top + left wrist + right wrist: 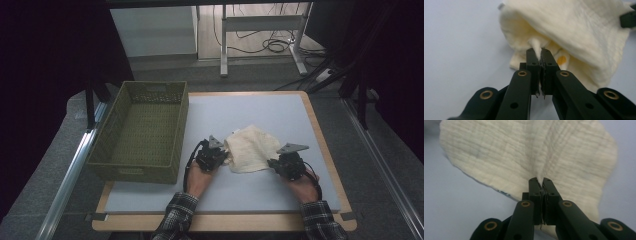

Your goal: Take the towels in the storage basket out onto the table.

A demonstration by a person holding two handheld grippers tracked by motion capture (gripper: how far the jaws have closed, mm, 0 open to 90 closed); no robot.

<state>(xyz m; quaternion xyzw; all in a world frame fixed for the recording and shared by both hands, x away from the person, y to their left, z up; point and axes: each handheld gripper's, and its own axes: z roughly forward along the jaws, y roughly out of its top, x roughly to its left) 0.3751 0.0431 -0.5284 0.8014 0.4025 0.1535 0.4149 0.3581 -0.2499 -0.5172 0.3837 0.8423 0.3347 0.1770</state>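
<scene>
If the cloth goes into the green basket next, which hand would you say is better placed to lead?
Probably the left. The left gripper pinches the cloth on the side nearer the basket; the right gripper, also pinching it, is farther away.

the cloth (248, 148) at frame centre is cream woven fabric, matt, with a crinkled, ribbed texture. the basket (178, 131) at left is olive-green plastic in a woven mesh pattern, matt. the table (260, 107) has a smooth, matt pale grey-blue top with a light wood edge. the left gripper (540, 53) and right gripper (539, 181) are black plastic, semi-matt, with brass-coloured metal rivets.
</scene>
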